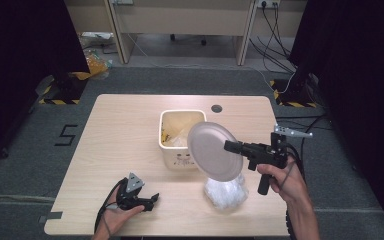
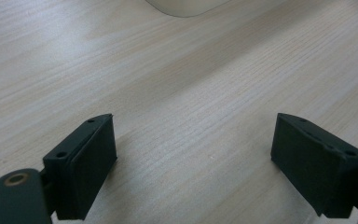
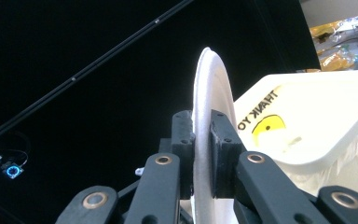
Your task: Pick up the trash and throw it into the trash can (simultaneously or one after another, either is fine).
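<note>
A: Right claw state?

B: Clamped on the rim of a white disposable plate. In the right gripper view the pads pinch the plate edge-on, one each side. Plate is tilted steeply, nearly on edge, held off the worktop.

A: Where does it sit relative to the bin?

B: Just beyond the claw tip, the plate overlaps the near right corner of the cream waste bin. Bin has a liner and some yellowish scraps inside. Directly below the claw, a crumpled clear plastic bag lies on the worktop.

A: Left claw?

B: Wide apart, nothing between the jaws, resting low on the worktop, well away from the plate. Bare wood ahead of it in the left gripper view, with the bin's base at the top edge.

A: Risks?

B: Grip is on the thin rim only. My read: the plate could pivot or slip out if swung fast. It could also catch the bin's lip and fall outside, or land on the bag below.

A: Any text?

B: Bin side reads "THANK YO…" above a yellow smiley, the rest cut off by the plate. A "5" is marked on the floor, far left.
</note>
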